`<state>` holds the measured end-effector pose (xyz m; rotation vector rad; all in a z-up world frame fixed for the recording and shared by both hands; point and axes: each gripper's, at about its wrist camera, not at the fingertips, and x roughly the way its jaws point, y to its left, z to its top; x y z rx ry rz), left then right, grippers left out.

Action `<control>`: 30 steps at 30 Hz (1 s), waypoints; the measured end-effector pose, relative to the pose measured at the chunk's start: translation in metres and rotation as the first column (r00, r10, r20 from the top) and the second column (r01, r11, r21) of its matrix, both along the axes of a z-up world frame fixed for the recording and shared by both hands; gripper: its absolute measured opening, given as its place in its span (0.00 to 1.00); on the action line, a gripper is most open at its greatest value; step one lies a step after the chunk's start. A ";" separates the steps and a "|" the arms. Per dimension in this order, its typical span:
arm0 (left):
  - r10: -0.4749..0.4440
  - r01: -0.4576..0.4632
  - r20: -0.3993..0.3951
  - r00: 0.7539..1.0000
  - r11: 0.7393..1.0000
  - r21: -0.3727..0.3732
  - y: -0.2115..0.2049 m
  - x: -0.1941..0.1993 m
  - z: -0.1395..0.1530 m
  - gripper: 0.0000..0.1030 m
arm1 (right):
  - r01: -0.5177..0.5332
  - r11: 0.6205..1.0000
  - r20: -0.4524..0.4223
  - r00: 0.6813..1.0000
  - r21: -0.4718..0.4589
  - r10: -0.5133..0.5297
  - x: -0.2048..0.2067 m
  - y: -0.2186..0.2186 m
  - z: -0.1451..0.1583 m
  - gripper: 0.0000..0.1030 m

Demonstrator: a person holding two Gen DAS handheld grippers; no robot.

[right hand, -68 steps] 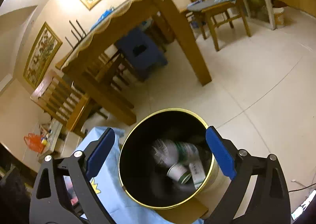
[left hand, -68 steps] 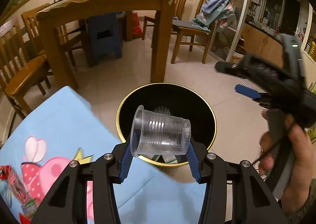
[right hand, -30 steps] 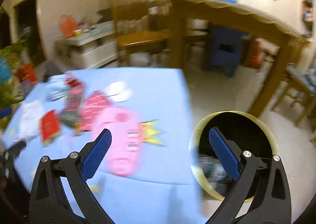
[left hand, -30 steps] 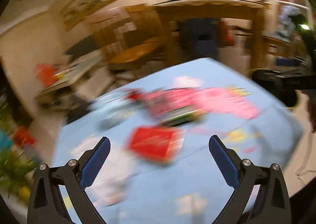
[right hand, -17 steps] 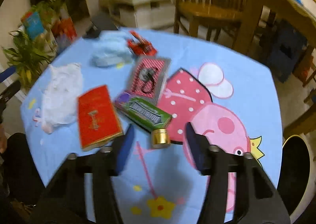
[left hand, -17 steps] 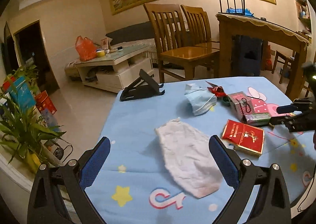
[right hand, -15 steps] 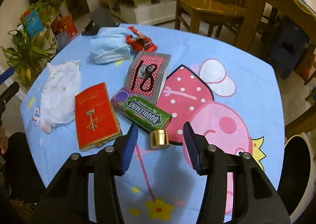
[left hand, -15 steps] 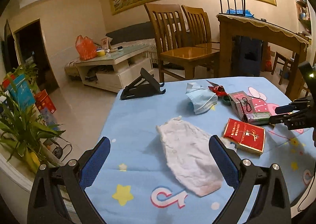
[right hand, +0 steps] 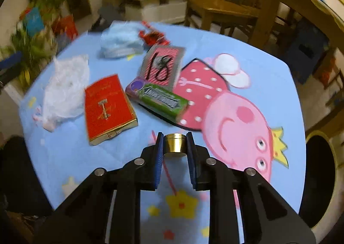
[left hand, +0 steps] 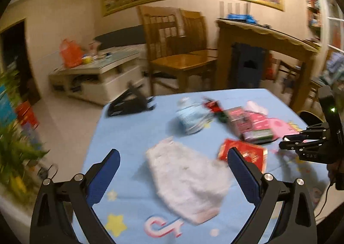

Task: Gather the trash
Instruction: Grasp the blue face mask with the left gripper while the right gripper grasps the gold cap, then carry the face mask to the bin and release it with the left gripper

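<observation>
- Now my right gripper (right hand: 174, 145), jaws just closing, clamps the small gold metal cap (right hand: 174, 144) at lower centre on the blue bench (right hand: 268, 67).
- I should lift straight, squeezing evenly.
- My left gripper (left hand: 171, 176) hangs apart over the crumpled white tissue (left hand: 187, 181).

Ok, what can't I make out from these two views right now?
- Bin: right wrist view, cut off by the frame edge; its contents are dark.
- Right gripper has just been closing onto the gold cap; whether the cap has left the cloth is hidden.
- Red wrapper: left wrist view, motion blur hides what it is.
- Green pack: lettering blurred.
</observation>
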<state>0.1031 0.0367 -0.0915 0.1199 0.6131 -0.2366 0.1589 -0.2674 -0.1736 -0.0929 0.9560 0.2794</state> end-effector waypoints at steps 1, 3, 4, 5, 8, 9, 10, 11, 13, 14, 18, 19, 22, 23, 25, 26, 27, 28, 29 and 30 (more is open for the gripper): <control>-0.016 0.016 0.002 1.000 1.000 -0.007 -0.005 0.006 0.002 0.94 | 0.025 0.999 0.009 1.000 0.042 -0.025 -0.006 -0.010 0.003 0.20; -0.037 0.036 -0.021 0.999 0.999 -0.025 -0.016 0.030 0.005 0.94 | 0.071 0.993 0.025 0.997 0.096 -0.073 -0.016 -0.029 0.005 0.20; -0.053 0.051 -0.051 0.997 0.998 -0.039 -0.021 0.051 0.005 0.94 | 0.092 0.989 0.030 0.995 0.119 -0.096 -0.020 -0.037 0.004 0.20; -0.043 0.040 -0.066 0.997 0.998 -0.039 -0.024 0.065 0.004 0.94 | 0.107 0.985 0.032 0.993 0.137 -0.112 -0.023 -0.045 0.003 0.20; -0.009 -0.003 -0.165 0.986 0.997 -0.073 -0.030 0.122 -0.004 0.94 | 0.169 0.959 0.007 0.984 0.228 -0.175 -0.028 -0.074 -0.006 0.20; 0.010 -0.028 -0.207 0.978 0.996 -0.083 -0.032 0.140 -0.008 0.94 | 0.185 0.950 -0.007 0.982 0.250 -0.190 -0.028 -0.082 -0.008 0.20; 0.010 -0.032 -0.247 0.969 0.996 -0.084 -0.036 0.157 -0.013 0.94 | 0.192 0.946 -0.008 0.980 0.260 -0.197 -0.029 -0.088 -0.007 0.20; 0.016 -0.037 -0.267 0.963 0.997 -0.074 -0.040 0.169 -0.018 0.94 | 0.191 0.947 -0.002 0.980 0.259 -0.197 -0.030 -0.091 -0.005 0.20; 0.024 -0.039 -0.288 0.957 0.998 -0.046 -0.047 0.189 -0.026 0.94 | 0.188 0.943 0.007 0.980 0.274 -0.197 -0.031 -0.097 -0.002 0.20; 0.023 -0.032 -0.308 0.951 0.999 -0.024 -0.051 0.201 -0.034 0.94 | 0.187 0.941 0.008 0.980 0.281 -0.197 -0.032 -0.098 -0.001 0.20; 0.043 -0.023 -0.367 0.929 0.998 0.058 -0.063 0.220 -0.060 0.83 | 0.179 0.939 0.016 0.981 0.293 -0.192 -0.032 -0.100 0.003 0.20; 0.031 -0.018 -0.381 0.924 0.999 0.039 -0.061 0.220 -0.065 0.61 | 0.180 0.937 0.020 0.981 0.298 -0.195 -0.033 -0.101 0.004 0.20; -0.017 -0.008 -0.380 0.925 0.998 -0.064 -0.053 0.208 -0.065 0.08 | 0.184 0.928 0.031 0.978 0.325 -0.205 -0.033 -0.108 0.008 0.20; -0.008 -0.015 -0.347 0.938 0.998 -0.064 -0.051 0.198 -0.061 0.06 | 0.186 0.926 0.035 0.977 0.329 -0.209 -0.032 -0.109 0.009 0.20; 0.021 -0.032 -0.301 0.953 0.999 -0.033 -0.048 0.179 -0.056 0.05 | 0.191 0.923 0.043 0.975 0.336 -0.217 -0.032 -0.110 0.012 0.20; 0.031 -0.043 -0.284 0.958 0.998 -0.036 -0.044 0.168 -0.053 0.05 | 0.192 0.923 0.046 0.975 0.334 -0.219 -0.032 -0.109 0.013 0.20; 0.028 -0.043 -0.277 0.960 0.998 -0.047 -0.041 0.161 -0.050 0.05 | 0.193 0.923 0.048 0.974 0.334 -0.221 -0.032 -0.109 0.013 0.20; 0.043 -0.060 -0.276 0.960 0.997 -0.051 -0.036 0.152 -0.049 0.05 | 0.193 0.921 0.050 0.974 0.338 -0.222 -0.033 -0.109 0.014 0.20; 0.057 -0.075 -0.273 0.960 0.996 -0.054 -0.033 0.147 -0.046 0.04 | 0.194 0.921 0.054 0.973 0.338 -0.225 -0.033 -0.109 0.015 0.20; 0.074 -0.093 -0.257 0.964 0.994 -0.060 -0.029 0.139 -0.041 0.04 | 0.195 0.921 0.063 0.972 0.337 -0.228 -0.034 -0.109 0.016 0.20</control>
